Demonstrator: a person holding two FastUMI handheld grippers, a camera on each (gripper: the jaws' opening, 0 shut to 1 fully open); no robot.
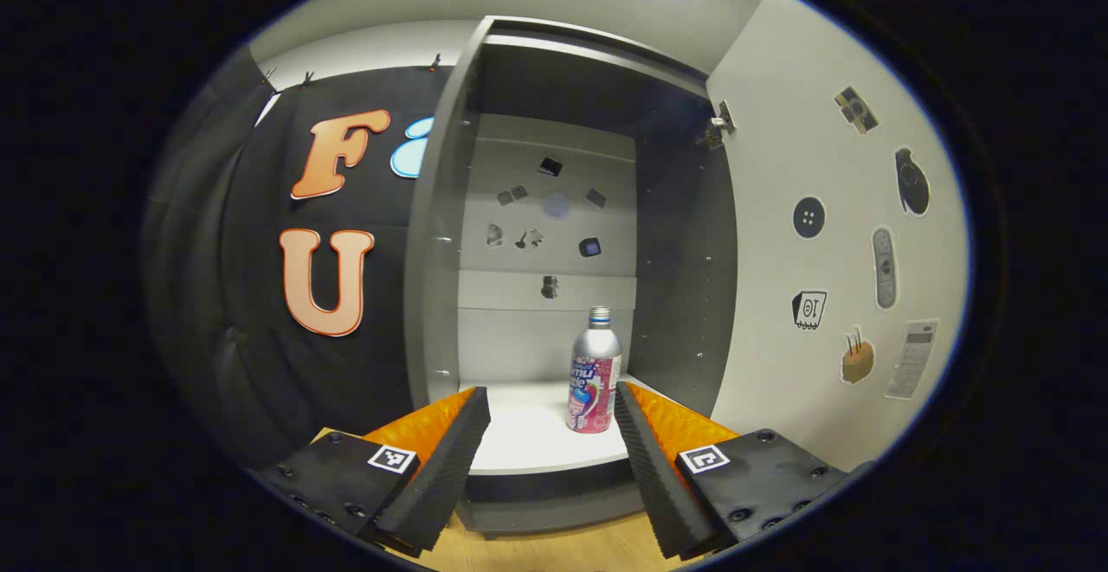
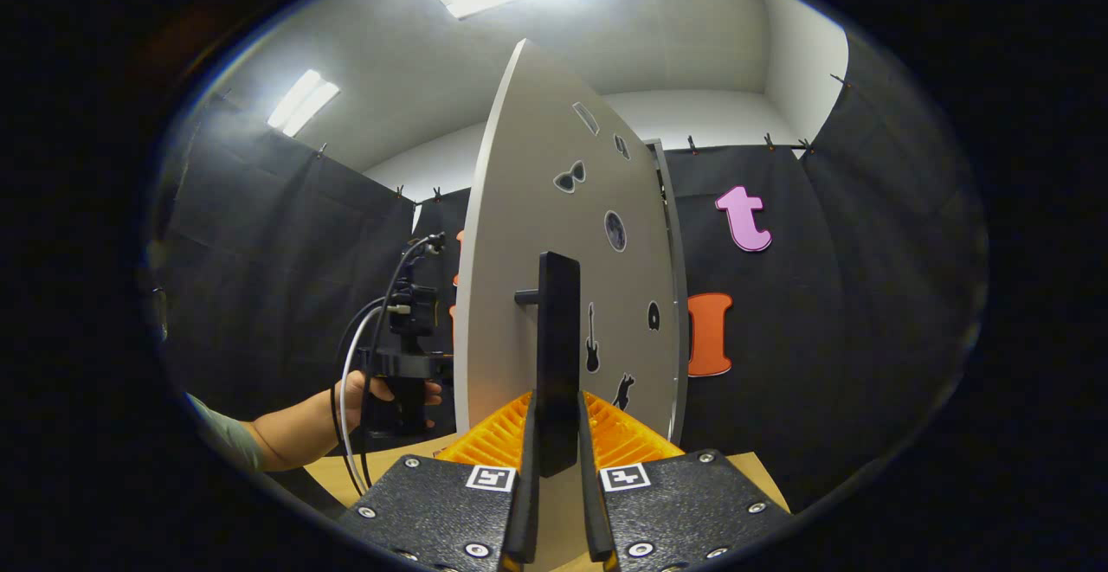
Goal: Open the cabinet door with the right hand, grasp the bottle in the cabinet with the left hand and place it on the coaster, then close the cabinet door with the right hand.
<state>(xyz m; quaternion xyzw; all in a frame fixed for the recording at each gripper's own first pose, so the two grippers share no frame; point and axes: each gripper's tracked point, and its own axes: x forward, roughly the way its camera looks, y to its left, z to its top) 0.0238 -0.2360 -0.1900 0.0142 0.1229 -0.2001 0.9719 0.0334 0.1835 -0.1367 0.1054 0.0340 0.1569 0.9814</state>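
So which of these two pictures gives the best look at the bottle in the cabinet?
The left gripper view. The bottle stands upright on the cabinet shelf, unobstructed, just beyond the open left gripper. In the right gripper view, the open cabinet door fills the middle, its handle clamped by the right gripper.

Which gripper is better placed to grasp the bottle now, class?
Left. The left gripper is open, facing the bottle on the cabinet shelf; the right gripper is shut on the door handle.
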